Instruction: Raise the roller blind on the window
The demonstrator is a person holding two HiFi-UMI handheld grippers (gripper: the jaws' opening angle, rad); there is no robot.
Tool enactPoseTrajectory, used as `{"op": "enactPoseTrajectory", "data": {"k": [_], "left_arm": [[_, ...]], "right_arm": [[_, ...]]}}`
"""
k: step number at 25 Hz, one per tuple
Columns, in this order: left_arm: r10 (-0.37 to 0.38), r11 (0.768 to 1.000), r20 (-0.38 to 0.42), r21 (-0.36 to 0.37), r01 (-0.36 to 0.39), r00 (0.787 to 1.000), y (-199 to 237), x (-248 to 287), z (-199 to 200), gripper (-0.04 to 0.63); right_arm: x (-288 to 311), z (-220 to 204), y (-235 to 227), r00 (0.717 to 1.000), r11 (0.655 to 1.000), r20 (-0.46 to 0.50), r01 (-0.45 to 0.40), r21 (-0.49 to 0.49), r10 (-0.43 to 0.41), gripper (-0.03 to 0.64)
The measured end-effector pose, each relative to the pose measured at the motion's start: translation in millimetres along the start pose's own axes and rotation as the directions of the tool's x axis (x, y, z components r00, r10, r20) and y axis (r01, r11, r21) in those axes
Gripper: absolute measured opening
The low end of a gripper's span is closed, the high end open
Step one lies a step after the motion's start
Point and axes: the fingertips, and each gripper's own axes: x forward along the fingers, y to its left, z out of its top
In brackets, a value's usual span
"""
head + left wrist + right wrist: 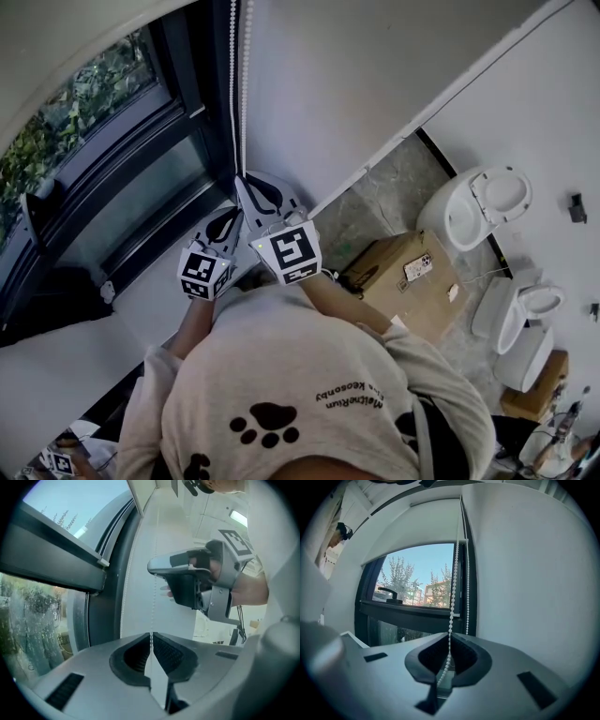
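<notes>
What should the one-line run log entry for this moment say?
left gripper: shut on bead chain | right gripper: shut on bead chain | roller blind: covers top of window only

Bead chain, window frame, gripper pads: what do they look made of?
The bead chain: small white glossy beads, probably plastic. The window frame: dark, smooth, matte, crisp-edged profiles; painted metal or PVC, can't tell which. The pads: black, ribbed, matte; looks like rubber.
</notes>
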Motion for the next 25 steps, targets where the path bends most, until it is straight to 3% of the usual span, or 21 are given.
{"op": "enactPoseTrajectory", "data": {"k": [7, 14, 19, 25], "left_arm": [[0.011, 1.0, 0.071, -0.01, -0.011, 0.997, -1, -9, 46, 0.078], [0.074, 0.996, 0.117, -0.058, -0.068, 0.99, 11, -27, 89, 0.08], [0.081, 0.997, 0.132, -0.023, -0.079, 0.988, 10, -36, 125, 0.08], [0.049, 0.999, 0.212, -0.018, -0.046, 0.976, 1, -44, 178, 0.08]], "right_arm": [[0, 1, 2, 1.0, 1.0, 0.01, -0.006, 0.007, 0.006, 0.015], [0, 1, 5, 1.0, 1.0, 0.017, -0.013, 0.002, 0.013, 0.015], [-1, 1, 5, 1.0, 1.0, 0.017, -0.009, -0.001, 0.009, 0.015], [-2, 0, 3, 1.0, 1.0, 0.017, -0.005, -0.008, 0.006, 0.015]]}}
